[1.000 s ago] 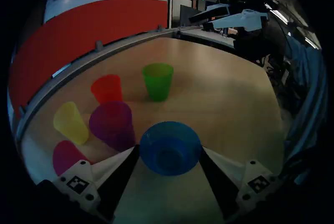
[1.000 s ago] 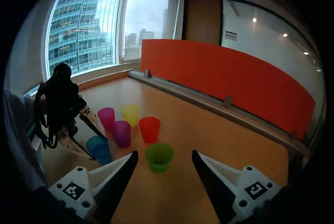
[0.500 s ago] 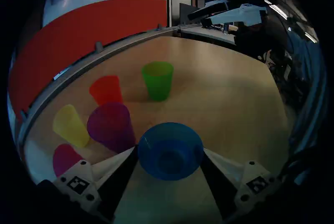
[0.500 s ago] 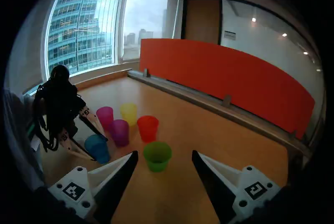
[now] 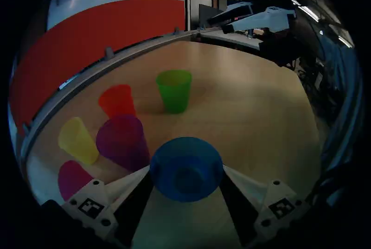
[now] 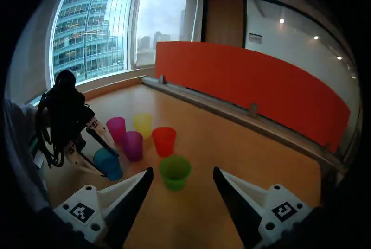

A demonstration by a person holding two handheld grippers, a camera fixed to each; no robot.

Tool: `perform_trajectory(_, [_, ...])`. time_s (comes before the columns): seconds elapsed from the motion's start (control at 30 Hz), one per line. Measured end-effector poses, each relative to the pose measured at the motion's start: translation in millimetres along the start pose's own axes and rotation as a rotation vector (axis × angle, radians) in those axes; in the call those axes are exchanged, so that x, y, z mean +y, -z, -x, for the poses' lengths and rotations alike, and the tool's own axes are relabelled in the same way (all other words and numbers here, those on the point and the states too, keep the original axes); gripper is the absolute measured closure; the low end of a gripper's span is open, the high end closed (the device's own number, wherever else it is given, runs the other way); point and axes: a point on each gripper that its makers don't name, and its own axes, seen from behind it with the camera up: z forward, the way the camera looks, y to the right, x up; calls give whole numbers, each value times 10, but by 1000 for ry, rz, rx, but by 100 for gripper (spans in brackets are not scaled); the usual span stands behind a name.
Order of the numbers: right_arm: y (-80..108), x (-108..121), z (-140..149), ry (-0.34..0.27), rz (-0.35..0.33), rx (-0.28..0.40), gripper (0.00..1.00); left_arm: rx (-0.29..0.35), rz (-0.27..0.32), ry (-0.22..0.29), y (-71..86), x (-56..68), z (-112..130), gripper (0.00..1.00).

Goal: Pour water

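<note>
My left gripper [image 5: 186, 171] is shut on a blue cup [image 5: 186, 156], whose mouth faces the camera. Ahead on the wooden table [image 5: 250, 105] stands a green cup [image 5: 174, 90], apart from the others. In the right gripper view, my right gripper [image 6: 183, 171] is open and holds nothing; the green cup [image 6: 175, 172] stands on the table just beyond its fingertips. To its left, the left gripper [image 6: 99, 152] holds the blue cup [image 6: 107, 163] low over the table. Whether the cups hold water cannot be told.
Red [image 5: 117, 101], purple [image 5: 123, 141], yellow [image 5: 77, 140] and pink [image 5: 73, 178] cups cluster left of the blue one. An orange divider [image 6: 259, 86] runs along the table's far edge [image 6: 241, 114]. A dark-gloved hand [image 6: 65, 110] holds the left gripper. Bare tabletop [image 6: 222, 156] lies right of the green cup.
The blue cup has shifted slightly down and left between my left fingers. The right gripper has drifted a little; the standing cups have not moved.
</note>
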Motion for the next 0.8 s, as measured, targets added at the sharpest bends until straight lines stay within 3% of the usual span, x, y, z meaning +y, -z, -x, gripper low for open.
perform_trajectory(0.27, [-115, 6, 104, -5, 1, -15, 0, 33, -25, -3, 144, -58, -105, 13])
perform_trajectory(0.8, [-485, -91, 437, 9, -12, -67, 0, 166, -104, 19, 669, -184, -488, 13])
